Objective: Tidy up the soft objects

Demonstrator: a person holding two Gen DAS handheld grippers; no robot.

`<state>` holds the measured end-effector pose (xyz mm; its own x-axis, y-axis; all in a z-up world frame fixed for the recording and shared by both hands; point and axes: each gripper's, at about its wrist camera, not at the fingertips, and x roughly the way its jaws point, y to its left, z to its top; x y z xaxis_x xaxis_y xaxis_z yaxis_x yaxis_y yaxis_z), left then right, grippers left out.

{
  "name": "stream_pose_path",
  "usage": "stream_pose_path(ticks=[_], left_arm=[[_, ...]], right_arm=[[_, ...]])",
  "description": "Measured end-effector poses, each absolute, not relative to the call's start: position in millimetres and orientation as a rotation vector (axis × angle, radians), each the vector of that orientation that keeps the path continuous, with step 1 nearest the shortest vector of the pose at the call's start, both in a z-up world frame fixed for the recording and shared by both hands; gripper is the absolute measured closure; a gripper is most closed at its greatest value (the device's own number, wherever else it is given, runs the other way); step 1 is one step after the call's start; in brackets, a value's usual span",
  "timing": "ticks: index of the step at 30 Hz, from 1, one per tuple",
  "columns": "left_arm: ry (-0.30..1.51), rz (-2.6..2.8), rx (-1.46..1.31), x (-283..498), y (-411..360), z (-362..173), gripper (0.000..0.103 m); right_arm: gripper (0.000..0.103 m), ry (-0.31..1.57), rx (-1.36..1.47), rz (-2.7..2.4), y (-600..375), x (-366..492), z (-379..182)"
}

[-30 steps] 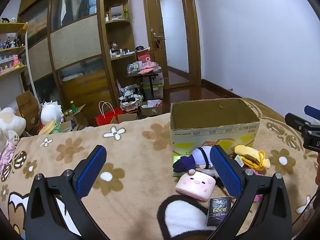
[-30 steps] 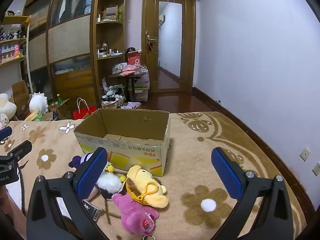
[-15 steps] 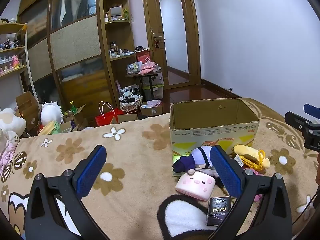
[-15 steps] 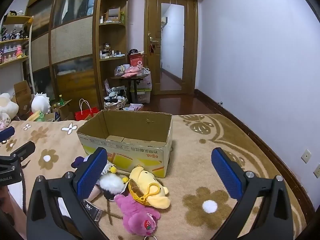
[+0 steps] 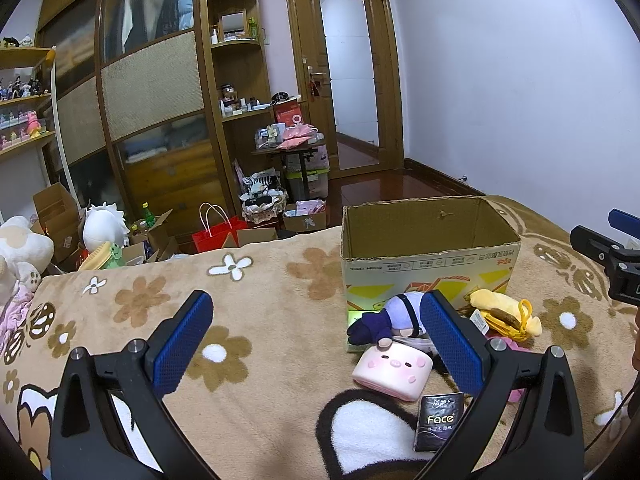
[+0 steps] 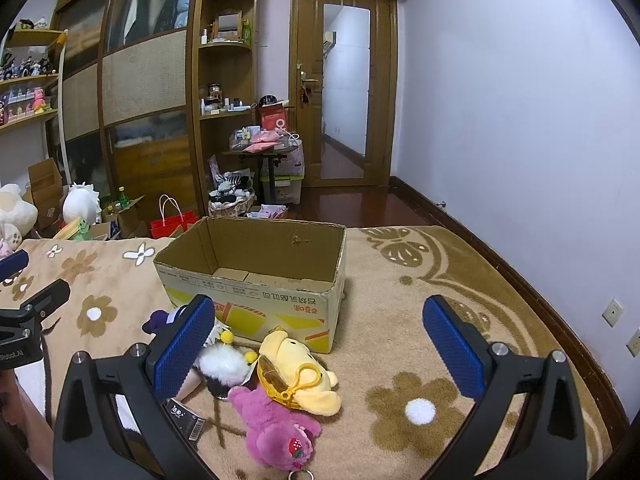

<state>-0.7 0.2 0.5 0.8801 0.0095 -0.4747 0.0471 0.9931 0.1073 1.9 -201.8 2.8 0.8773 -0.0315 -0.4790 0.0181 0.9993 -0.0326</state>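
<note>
An open, empty cardboard box [image 5: 430,256] [image 6: 256,284] stands on the flowered blanket. In front of it lie soft toys: a purple doll [image 5: 390,318], a pink pig cushion [image 5: 394,368], a yellow plush with a keyring [image 6: 298,374] [image 5: 500,312], a magenta plush [image 6: 276,428] and a white fluffy toy [image 6: 222,362]. My left gripper [image 5: 316,344] is open and empty, held above the blanket left of the toys. My right gripper [image 6: 320,344] is open and empty, above the toys, facing the box.
A black tissue pack [image 5: 440,422] lies near the pig cushion. The blanket [image 5: 248,312] spreads left of the box. Past the bed's edge stand a red bag [image 5: 218,232], cartons, a small table [image 5: 296,152], wardrobe shelves and a door [image 6: 346,92].
The right wrist view has risen slightly and drawn a little closer to the box. The left gripper has barely moved. Both stay open.
</note>
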Motion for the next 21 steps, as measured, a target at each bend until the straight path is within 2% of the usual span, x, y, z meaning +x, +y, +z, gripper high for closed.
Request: stream_pose_path(ticks=[21], left_arm=[[0.488,-0.011,0.119,-2.9,2.1,2.8,0.001]], right_arm=[[0.000,0.504,-0.028,-0.023,-200.8,1.7,1.4]])
